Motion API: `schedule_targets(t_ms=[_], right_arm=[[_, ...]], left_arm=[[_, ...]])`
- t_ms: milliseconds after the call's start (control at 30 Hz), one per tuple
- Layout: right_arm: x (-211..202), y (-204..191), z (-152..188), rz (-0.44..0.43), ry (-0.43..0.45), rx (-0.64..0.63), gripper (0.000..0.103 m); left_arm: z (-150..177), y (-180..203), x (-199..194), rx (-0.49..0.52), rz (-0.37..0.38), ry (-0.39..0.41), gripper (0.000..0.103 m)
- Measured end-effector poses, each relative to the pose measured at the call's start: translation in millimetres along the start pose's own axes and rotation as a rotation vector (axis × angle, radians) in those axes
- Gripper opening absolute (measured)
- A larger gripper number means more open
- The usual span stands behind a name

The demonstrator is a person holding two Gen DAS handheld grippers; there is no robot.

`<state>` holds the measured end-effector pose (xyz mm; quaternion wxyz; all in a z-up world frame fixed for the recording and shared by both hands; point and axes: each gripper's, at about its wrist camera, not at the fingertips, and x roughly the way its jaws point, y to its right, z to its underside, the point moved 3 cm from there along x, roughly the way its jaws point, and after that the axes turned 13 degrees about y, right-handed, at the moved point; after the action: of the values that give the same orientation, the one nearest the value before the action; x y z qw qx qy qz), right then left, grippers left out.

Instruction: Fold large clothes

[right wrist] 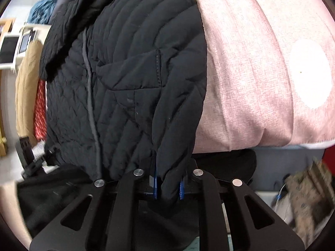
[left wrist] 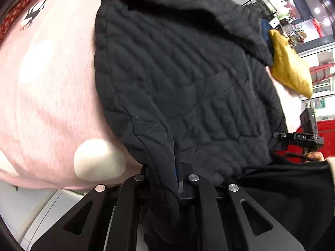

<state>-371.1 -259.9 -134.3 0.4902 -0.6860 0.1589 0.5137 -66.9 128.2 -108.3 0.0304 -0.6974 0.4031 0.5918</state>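
A black quilted jacket (left wrist: pixel 178 67) lies spread over a pink blanket with white dots (left wrist: pixel 46 96). In the left wrist view my left gripper (left wrist: pixel 177 179) is shut on the jacket's near hem corner, the fabric bunched between its fingers. In the right wrist view the same jacket (right wrist: pixel 125 73) hangs toward me, and my right gripper (right wrist: pixel 168 185) is shut on the hem's other corner, with its blue pads (right wrist: pixel 155 185) pressing a fold of cloth. The right gripper's body (left wrist: pixel 305 133) and a hand show at the left view's right edge.
A yellow garment (left wrist: pixel 291 67) lies beyond the jacket. In the right wrist view a tan cloth (right wrist: pixel 26 96), a red patterned cloth (right wrist: pixel 40 108) and a blue item (right wrist: pixel 44 8) sit at the left. The pink blanket (right wrist: pixel 261 73) fills the right. Patterned clutter (right wrist: pixel 309 192) lies at lower right.
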Motion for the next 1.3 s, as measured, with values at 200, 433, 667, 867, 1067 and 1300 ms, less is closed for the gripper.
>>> schedule_targets(t_ms=[200,433,667,867,1067,1300], right_arm=[[-18.1,-34.7,-33.1,-0.125,0.052,-0.003,0.015],[-41.7,-70.7,-99.8,-0.352,0.190,0.073,0.015],[-74.3,-87.4,-183.3,-0.446,0.339,0.142,0.015],[-85.4,-93.3,-247.4,-0.487,0.432,0.249,0.015],[-66.3,-106.9,-281.7,-0.413,0.437,0.245,0.015],[-41.4,-96.6,-307.4,-0.376,0.427,0.314,0.015]], left_arm=[[-46.1,22.0,-19.1,0.041,0.064,0.096,0.009],[-121.6,37.5,-28.2,0.108,0.065,0.213,0.009],[-202.9,8.6,-36.8,0.019,0.001,0.335,0.009],[-256.4,-18.6,-34.4,-0.096,-0.040,0.400,0.009],[-288.0,-29.4,-10.4,-0.122,-0.075,0.371,0.009],[-313.6,-41.0,11.6,-0.175,-0.074,0.335,0.012]])
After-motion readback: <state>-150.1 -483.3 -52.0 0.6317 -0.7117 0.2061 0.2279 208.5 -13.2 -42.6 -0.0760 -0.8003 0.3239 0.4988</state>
